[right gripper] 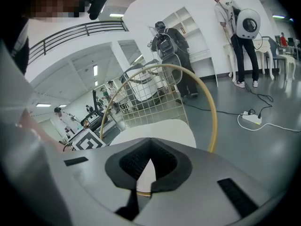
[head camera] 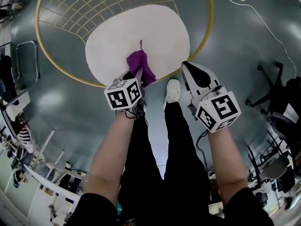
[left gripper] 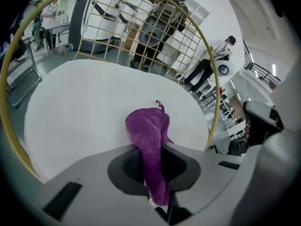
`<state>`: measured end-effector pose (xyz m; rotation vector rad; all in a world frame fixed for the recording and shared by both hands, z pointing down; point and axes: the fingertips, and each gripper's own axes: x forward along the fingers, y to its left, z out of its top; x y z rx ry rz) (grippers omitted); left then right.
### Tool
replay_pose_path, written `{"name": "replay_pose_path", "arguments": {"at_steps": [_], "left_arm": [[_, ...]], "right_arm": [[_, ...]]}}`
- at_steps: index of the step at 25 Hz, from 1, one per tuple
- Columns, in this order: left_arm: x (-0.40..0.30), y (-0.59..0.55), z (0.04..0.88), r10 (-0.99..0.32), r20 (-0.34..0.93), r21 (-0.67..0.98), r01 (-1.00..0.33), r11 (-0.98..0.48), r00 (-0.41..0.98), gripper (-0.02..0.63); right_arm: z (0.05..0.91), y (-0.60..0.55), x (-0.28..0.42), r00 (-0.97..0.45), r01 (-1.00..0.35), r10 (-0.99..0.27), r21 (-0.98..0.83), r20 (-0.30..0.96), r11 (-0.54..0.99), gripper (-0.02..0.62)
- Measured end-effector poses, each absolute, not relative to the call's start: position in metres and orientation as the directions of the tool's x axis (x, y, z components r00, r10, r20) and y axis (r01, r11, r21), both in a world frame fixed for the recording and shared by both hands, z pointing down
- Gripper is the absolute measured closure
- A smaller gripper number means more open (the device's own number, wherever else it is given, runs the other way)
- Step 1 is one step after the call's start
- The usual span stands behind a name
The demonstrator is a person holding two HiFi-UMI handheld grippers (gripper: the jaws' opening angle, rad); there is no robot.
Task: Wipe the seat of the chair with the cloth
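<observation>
Here, the cloth [head camera: 140, 65] is pinched by the left gripper [left gripper: 156, 192] on the seat [head camera: 122, 29], and the right gripper [right gripper: 149, 147] is closed, empty.

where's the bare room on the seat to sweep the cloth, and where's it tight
Almost the whole white seat is bare, from the purple cloth back to the gold wire backrest and out to both sides. It's tight only at the near edge: the left gripper holds the cloth there, the right gripper sits by the rim.
</observation>
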<state>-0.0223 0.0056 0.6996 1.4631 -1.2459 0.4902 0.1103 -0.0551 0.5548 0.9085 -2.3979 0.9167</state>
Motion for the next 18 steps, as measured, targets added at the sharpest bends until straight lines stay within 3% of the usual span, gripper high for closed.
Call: {"name": "replay_pose_path", "arguments": {"at_steps": [7, 18], "left_arm": [[-0.044, 0.029, 0.702, -0.409, 0.852, 0.428, -0.885, 0.185, 0.327, 0.546], [-0.123, 0.055, 0.686, -0.402, 0.867, 0.404, -0.888, 0.222, 0.294, 0.548]], "right_arm": [[0.553, -0.051, 0.095, -0.706, -0.690, -0.409, -0.432, 0.578, 0.580, 0.583], [0.540, -0.035, 0.010, -0.734, -0.649, -0.367, -0.429, 0.572, 0.628, 0.583]]}}
